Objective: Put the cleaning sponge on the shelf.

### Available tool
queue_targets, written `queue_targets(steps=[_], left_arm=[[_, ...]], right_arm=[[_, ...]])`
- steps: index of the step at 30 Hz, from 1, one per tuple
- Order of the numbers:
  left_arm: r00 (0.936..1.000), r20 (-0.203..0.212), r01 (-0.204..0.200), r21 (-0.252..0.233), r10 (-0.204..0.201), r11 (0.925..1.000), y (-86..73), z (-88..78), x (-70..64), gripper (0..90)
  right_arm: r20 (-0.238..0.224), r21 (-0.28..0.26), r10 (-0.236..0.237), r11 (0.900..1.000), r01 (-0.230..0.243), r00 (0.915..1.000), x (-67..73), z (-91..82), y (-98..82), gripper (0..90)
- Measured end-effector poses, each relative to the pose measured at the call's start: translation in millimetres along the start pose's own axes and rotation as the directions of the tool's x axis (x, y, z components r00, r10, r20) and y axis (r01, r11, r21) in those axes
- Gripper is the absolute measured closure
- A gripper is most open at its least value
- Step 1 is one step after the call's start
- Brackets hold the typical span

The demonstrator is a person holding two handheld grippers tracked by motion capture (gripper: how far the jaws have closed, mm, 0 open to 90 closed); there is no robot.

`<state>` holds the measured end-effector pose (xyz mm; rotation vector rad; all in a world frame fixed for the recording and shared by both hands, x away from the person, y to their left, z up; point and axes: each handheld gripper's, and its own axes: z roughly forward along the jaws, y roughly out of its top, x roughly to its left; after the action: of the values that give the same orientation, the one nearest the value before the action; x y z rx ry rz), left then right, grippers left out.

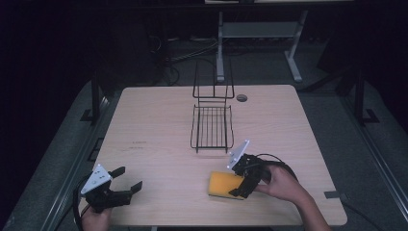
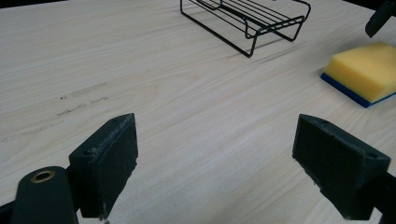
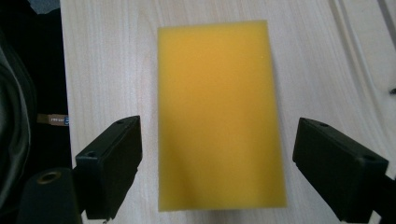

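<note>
A yellow sponge [image 1: 222, 185] with a blue underside lies flat on the wooden table [image 1: 159, 130] near its front edge. My right gripper [image 1: 243, 180] hovers over the sponge's right end, open, with its jaws straddling the sponge [image 3: 219, 114] on both sides without touching it. My left gripper [image 1: 126, 180] rests at the front left corner, open and empty. Its view has the sponge [image 2: 366, 70] far right, blue layer at the bottom. A black wire rack [image 1: 211, 126] stands at the table's middle back.
The wire rack [image 2: 247, 21] has an upright back frame and a flat basket part. A small round cable hole [image 1: 242, 98] sits near the table's far edge. A table edge runs close to the sponge [image 3: 65, 70]. Bare wood lies between the grippers.
</note>
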<state>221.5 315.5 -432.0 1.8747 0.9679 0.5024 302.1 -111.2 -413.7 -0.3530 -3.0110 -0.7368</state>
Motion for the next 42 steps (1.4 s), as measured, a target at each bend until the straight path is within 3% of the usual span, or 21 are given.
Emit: queue_targets(steps=[42], left_arm=[[1.0, 0.001, 0.003, -0.005, -0.003, 1.0, 0.1, -0.4, 0.2, 13.4]], right_arm=[[-0.008, 0.063, -0.029, 0.998, 0.029, 0.9995, -0.1, 35.1, 11.0, 15.4]])
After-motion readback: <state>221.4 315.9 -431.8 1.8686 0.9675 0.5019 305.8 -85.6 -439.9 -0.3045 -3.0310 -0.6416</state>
